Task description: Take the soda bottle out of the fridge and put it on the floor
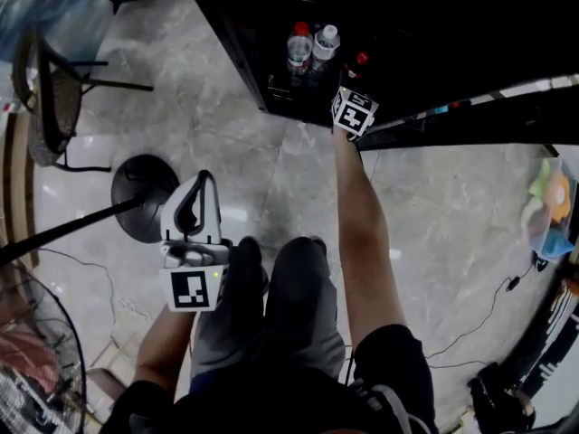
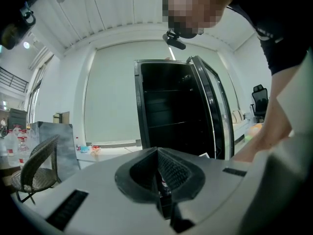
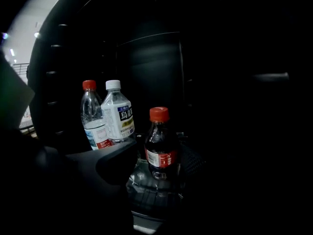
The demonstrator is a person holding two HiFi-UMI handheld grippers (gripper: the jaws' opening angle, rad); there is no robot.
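Fingers (image 3: 110, 165) of your right gripper (image 3: 156, 177) stand wide apart, gripping nothing; the left gripper (image 2: 157, 158) has its jaws closed together and empty, held low over the marble floor (image 1: 226, 125). The black fridge (image 2: 171, 106) stands with its door open. Inside, two water bottles (image 3: 117, 115) stand side by side. Just right of them the soda bottle (image 3: 160, 146) stands upright, red cap on, between your right jaws. In the dimness the pads seem clear of it.
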